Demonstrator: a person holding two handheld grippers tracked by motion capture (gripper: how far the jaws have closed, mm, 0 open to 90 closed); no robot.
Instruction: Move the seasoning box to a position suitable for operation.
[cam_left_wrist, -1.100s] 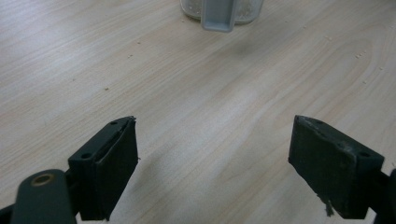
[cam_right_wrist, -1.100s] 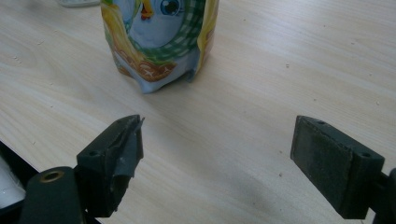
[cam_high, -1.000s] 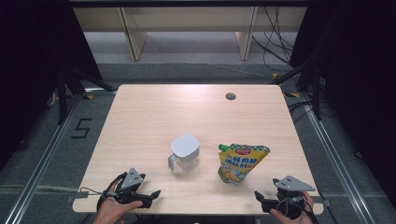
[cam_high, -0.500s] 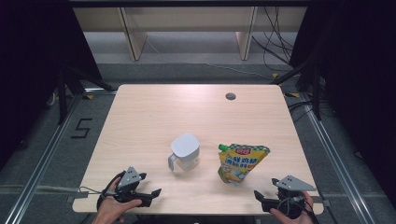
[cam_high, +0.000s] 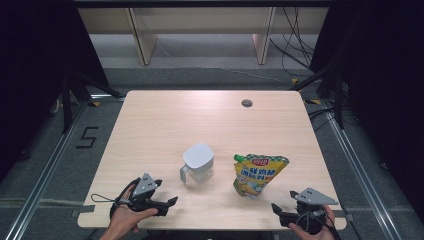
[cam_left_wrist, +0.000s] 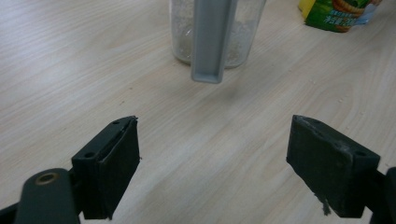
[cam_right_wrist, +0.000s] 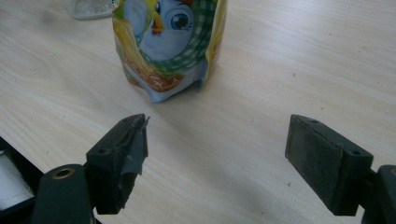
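Poised at the bench (cam_high: 150, 125) edge, jaws wide and empty: left gripper (cam_high: 172, 201) facing pitcher (cam_high: 199, 162), right gripper (cam_high: 275, 207) facing pouch (cam_high: 257, 172), approach likely next.

High view overhead, facing forward, gripper views low, close, sharing jug (cam_high: 199, 162), pouch (cam_high: 257, 173)
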